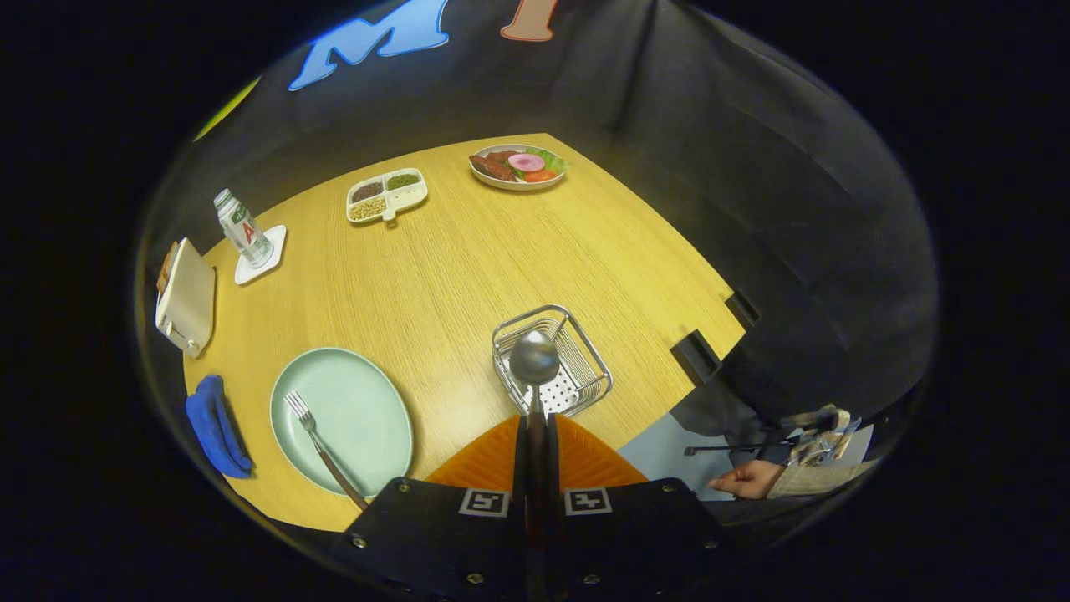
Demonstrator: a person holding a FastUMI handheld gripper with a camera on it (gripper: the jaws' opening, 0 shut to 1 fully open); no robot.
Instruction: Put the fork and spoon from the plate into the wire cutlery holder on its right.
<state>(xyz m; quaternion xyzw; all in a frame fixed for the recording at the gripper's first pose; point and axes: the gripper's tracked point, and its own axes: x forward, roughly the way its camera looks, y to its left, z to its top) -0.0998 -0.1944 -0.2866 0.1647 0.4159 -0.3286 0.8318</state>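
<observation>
The tool (pixel 535 422) is seen closed on the handle of the spoon (pixel 534 359), both fingers pressed against it with no gap left between them. The spoon's bowl is held out just ahead of the fingertips, above the wire cutlery holder (pixel 552 359), which stands on the wooden counter (pixel 435 267) to the right of the pale green plate (pixel 343 418). The fork (pixel 322 447) is left lying on that plate, its tines pointing away and its handle reaching over the near rim.

Several risks can be judged from here. The spoon is gripped low on a thin handle, so it could swivel or slip between the fingers if the tool is tilted sharply. If it is released too high, the bowl may strike the holder's rim and bounce out onto the counter, or the light wire holder may be tipped or pushed. Whether the bowl sits squarely over the opening cannot be told for certain from this angle, so a release now could miss. The fork's overhanging handle might also be knocked when the plate is approached later.
</observation>
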